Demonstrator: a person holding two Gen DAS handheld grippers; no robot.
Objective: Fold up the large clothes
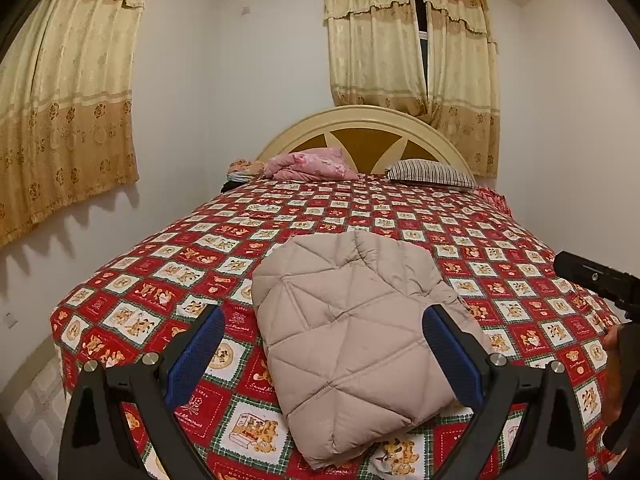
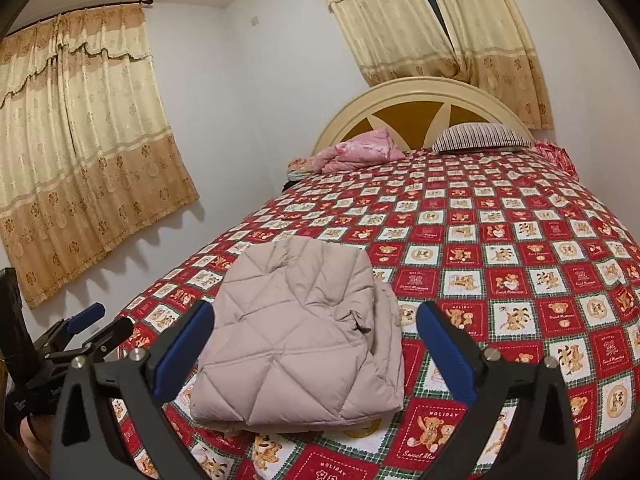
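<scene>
A beige quilted puffer jacket (image 1: 352, 332) lies folded into a compact bundle near the foot of the bed; it also shows in the right wrist view (image 2: 300, 340). My left gripper (image 1: 324, 344) is open and empty, held above and in front of the jacket, its blue pads (image 1: 200, 356) apart on either side. My right gripper (image 2: 312, 348) is open and empty too, held over the jacket. The left gripper also shows at the left edge of the right wrist view (image 2: 86, 326). The right gripper's body shows at the right edge of the left wrist view (image 1: 600, 280).
The bed has a red patchwork teddy-bear cover (image 1: 480, 240) and a cream arched headboard (image 1: 360, 120). A pink blanket (image 1: 312, 164) and a striped pillow (image 1: 432, 174) lie at the head. Curtains (image 1: 68, 120) hang on the left and back walls. The bed's left edge drops to the floor.
</scene>
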